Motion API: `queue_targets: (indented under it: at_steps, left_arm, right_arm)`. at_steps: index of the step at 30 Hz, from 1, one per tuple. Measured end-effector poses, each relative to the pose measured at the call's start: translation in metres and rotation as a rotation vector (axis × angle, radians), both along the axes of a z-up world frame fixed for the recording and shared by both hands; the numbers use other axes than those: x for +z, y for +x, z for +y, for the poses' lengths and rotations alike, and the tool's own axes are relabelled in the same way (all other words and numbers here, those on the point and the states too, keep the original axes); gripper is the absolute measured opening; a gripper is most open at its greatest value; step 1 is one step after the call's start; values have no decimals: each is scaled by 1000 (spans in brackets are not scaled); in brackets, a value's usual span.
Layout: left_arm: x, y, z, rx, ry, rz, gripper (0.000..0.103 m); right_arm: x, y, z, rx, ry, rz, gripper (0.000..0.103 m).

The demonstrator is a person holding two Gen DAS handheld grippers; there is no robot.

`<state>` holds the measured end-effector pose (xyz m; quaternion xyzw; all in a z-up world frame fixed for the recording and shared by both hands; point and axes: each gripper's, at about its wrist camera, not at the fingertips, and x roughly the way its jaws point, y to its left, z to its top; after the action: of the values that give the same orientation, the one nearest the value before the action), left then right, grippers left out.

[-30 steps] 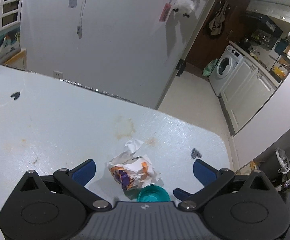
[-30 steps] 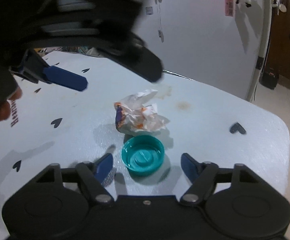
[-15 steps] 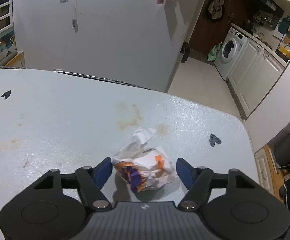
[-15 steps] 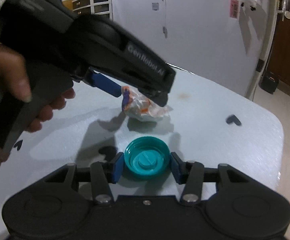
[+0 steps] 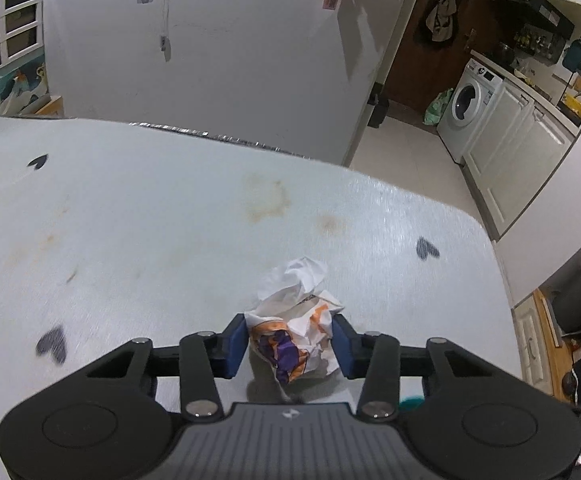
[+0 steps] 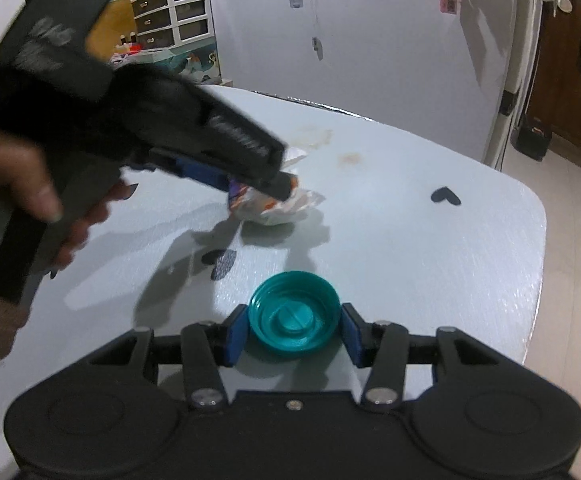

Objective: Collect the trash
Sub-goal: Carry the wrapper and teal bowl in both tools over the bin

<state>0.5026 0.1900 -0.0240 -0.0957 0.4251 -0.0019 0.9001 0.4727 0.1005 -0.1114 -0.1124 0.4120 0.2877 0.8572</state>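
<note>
A crumpled white, orange and purple wrapper (image 5: 296, 332) sits between the blue pads of my left gripper (image 5: 290, 344), which is shut on it just above the white table (image 5: 130, 220). In the right wrist view the same wrapper (image 6: 282, 206) shows under the left gripper's body (image 6: 130, 128). A teal bottle cap (image 6: 294, 322), open side up, is clamped between the pads of my right gripper (image 6: 293, 334) at the table's near side. A sliver of the cap (image 5: 410, 402) shows in the left wrist view.
The table top carries black heart marks (image 5: 426, 248) and brown stains (image 5: 266, 200). Its rounded right edge (image 6: 538, 240) drops to a tiled floor. A white wall (image 5: 230, 60) stands behind the table. A washing machine (image 5: 466, 108) and cabinets stand far right.
My left gripper has closed from wide open onto the wrapper. My right gripper has closed on the teal cap and drawn it away from the wrapper.
</note>
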Motion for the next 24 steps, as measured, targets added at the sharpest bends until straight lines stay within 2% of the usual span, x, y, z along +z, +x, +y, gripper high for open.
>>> queue_targets:
  at_steps: [12, 24]
  left_arm:
    - [6, -83, -5, 47, -15, 35, 33]
    - [17, -158, -22, 64, -10, 49, 29]
  right_arm:
    - [16, -35, -16, -37, -14, 25, 49]
    - [36, -80, -39, -48, -9, 16, 49]
